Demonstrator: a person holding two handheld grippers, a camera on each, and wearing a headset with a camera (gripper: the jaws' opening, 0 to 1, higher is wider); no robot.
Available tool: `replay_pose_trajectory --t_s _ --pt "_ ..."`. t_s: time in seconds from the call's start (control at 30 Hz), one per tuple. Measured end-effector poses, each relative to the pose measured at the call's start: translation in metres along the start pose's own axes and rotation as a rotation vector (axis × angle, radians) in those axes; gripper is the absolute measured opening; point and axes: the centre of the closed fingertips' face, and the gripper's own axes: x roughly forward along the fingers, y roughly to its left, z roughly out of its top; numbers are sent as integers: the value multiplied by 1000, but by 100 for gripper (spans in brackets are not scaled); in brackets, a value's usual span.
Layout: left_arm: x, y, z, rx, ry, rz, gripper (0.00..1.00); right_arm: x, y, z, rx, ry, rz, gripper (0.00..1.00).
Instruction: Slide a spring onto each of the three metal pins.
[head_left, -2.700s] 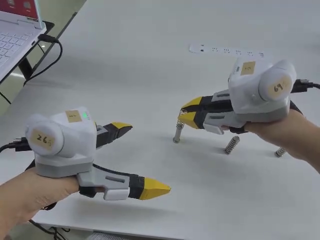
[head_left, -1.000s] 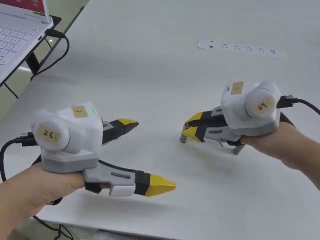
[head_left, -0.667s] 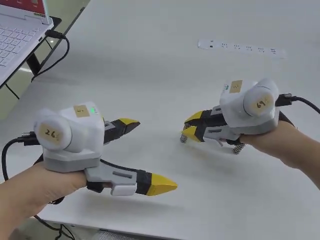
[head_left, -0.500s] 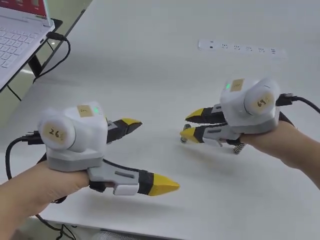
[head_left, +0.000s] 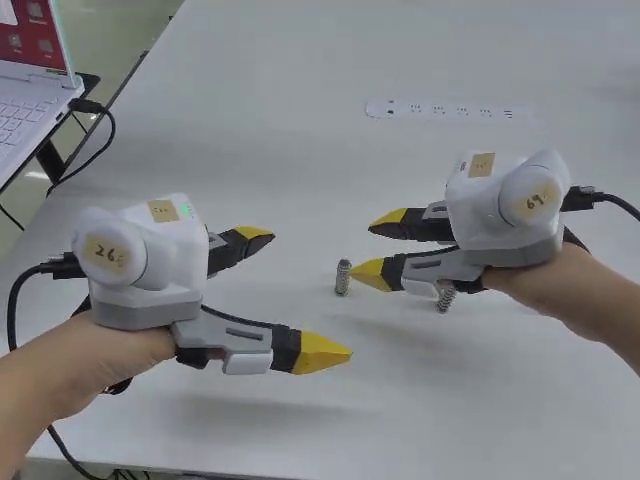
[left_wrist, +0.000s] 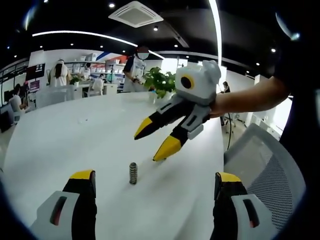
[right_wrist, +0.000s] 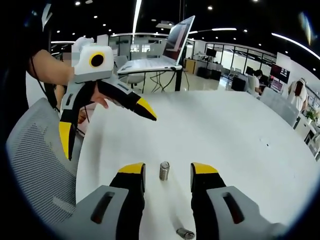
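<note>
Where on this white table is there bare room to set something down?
Free: the wide stretch of white table between the white power strip and the left gripper, and the near edge below the right gripper. Crowded: beside that gripper, where two small upright metal springs stand.

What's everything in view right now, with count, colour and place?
Table: one, white, under everything.
Upright spring: one, silver, just ahead of the right gripper.
Second spring: one, silver, partly hidden beneath that gripper.
Power strip: one, white, table's far side.
Laptop: one, white, open, far left.
Cable: one, black, beside the laptop.
Mesh chair: one, grey, beside the table.
Left gripper: one, white with black jaws and yellow tips, open, near left.
Right gripper: one, same colours, open, at right.
Hands: two, left hand and right hand, each holding its gripper.
</note>
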Motion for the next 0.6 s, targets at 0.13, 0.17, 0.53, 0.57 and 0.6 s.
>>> replay_pose_trajectory --t_s 0.13,0.17,0.53,0.57,0.6 --pt "6 -6 5 11 -1 -4 96 -17 -2 -8 20 -9 -14 42" --pt "8 -7 7 14 -4 -3 96 -23 -2 -11 25 -12 -21 44" --pt "17 -11 15 12 -8 3 98 -73 -10 -31 105 -61 -95 69" --pt "17 -12 15 12 -7 4 98 -77 -11 -33 109 -62 -101 72" --pt "17 -12 16 9 -6 6 98 -83 -13 -36 124 -70 -117 74"
